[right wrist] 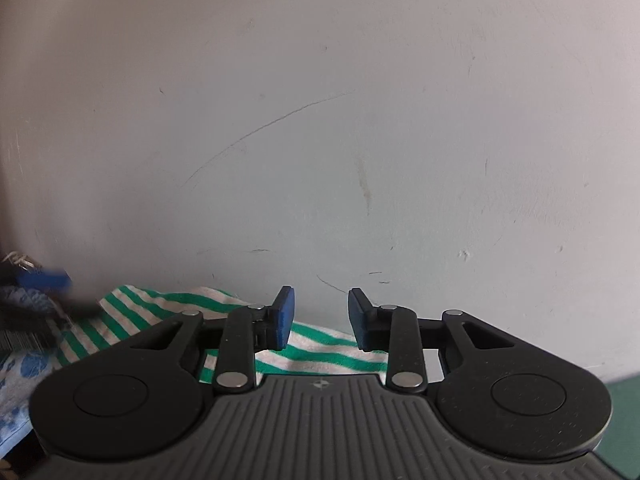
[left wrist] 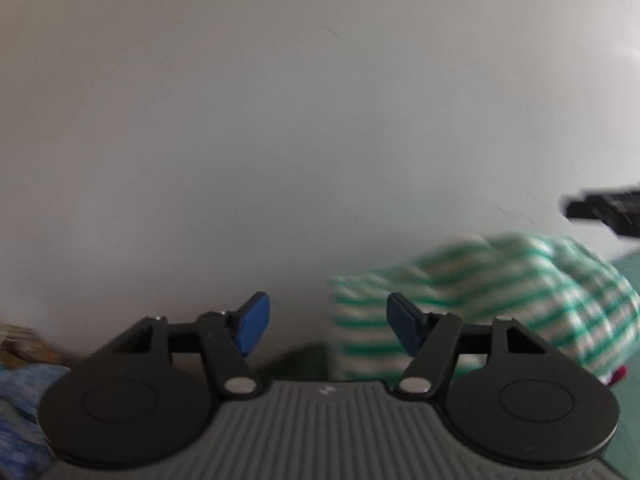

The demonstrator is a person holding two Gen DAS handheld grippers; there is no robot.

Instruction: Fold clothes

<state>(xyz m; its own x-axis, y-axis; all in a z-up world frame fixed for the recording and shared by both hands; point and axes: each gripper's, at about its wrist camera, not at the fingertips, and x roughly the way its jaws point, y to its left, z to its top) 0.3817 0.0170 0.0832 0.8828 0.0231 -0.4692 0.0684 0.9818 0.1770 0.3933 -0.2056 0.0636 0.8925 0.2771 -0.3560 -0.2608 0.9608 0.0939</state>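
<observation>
**Striped garment lying loose, both grippers empty**

A green-and-white striped knitted garment (right wrist: 160, 312) is seen bunched on a dark green surface (right wrist: 624, 408) at the foot of a pale scuffed wall (right wrist: 320, 120). In the right wrist view it lies to the left and just beyond the fingers; in the left wrist view it is blurred and sits to the right, rumpled into a mound, with a small red patch at its near right edge. No neat fold is visible.

The left gripper (left wrist: 328, 328) is spread wide, nothing between its blue pads (left wrist: 254, 330). The right gripper (right wrist: 320, 316) is held partly apart, and nothing is pinched there either; the striped cloth is merely seen behind the gap.

A blue-patterned cloth (right wrist: 24, 372) lies at the far left, apart from the work.

The step in hand is judged to be a reach for fresh holds between folds. Next, two edges or corners of the garment would need to be found and pinched so it can be spread flat.
</observation>
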